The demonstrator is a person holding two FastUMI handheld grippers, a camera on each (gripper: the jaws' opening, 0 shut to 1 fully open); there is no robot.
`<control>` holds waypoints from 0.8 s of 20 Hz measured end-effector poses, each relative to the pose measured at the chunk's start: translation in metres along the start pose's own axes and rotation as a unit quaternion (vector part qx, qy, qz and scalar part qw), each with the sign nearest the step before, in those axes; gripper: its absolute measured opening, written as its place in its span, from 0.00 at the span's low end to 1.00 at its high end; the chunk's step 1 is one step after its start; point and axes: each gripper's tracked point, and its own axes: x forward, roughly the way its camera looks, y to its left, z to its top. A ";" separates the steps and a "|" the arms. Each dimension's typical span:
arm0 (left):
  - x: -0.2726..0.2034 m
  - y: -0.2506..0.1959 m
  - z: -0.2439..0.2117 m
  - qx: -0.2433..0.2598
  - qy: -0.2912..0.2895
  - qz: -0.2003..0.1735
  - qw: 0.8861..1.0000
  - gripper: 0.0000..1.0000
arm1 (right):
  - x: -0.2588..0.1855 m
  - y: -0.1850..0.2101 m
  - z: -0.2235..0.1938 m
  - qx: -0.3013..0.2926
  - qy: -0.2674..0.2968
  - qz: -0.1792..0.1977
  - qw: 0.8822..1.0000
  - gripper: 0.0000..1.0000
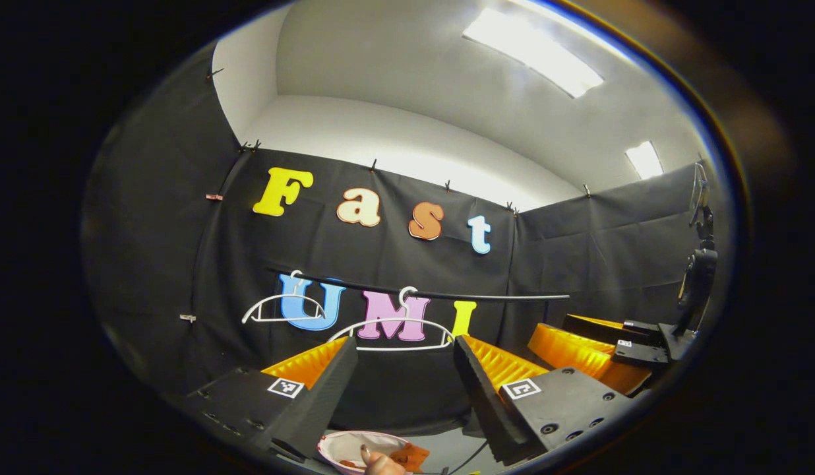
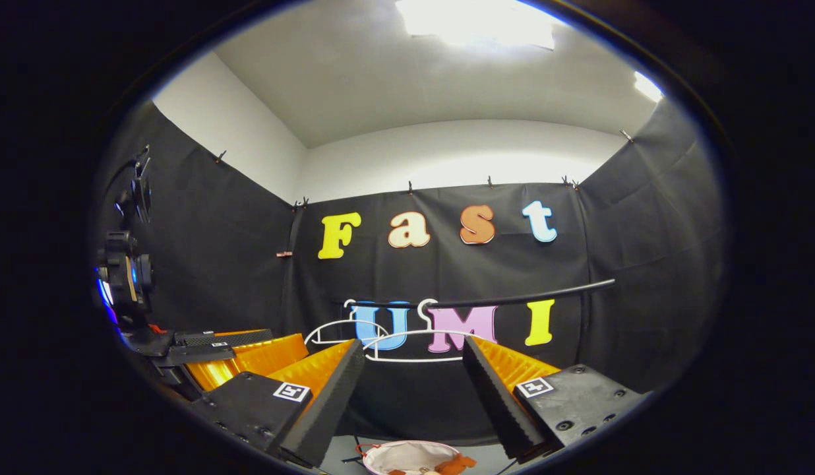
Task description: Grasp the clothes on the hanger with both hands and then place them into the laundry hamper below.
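Both grippers' fingers stand apart and hold nothing: left gripper [image 1: 405, 389], right gripper [image 2: 414, 396]. Ahead between them, two bare white wire hangers [image 1: 394, 330] hang on the thin black rail [image 1: 486, 295]. Below the fingers, the round white laundry hamper [image 2: 407, 455] holds orange clothes [image 2: 455, 463], so the task looks essentially done.

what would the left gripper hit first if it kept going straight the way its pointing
Probably the nearer white hanger on the black rail, framed between the open left gripper fingers; behind it, the booth's black cloth wall. Depth is hard to judge.
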 end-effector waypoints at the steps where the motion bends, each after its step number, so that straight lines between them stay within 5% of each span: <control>1: 0.000 -0.001 0.000 -0.002 -0.001 0.002 1.000 0.93 | 0.000 0.004 -0.001 0.003 0.001 0.006 1.000 0.97; 16: 0.014 -0.033 -0.003 0.007 0.009 -0.023 1.000 0.93 | 0.001 -0.019 0.002 -0.004 0.008 0.000 1.000 0.97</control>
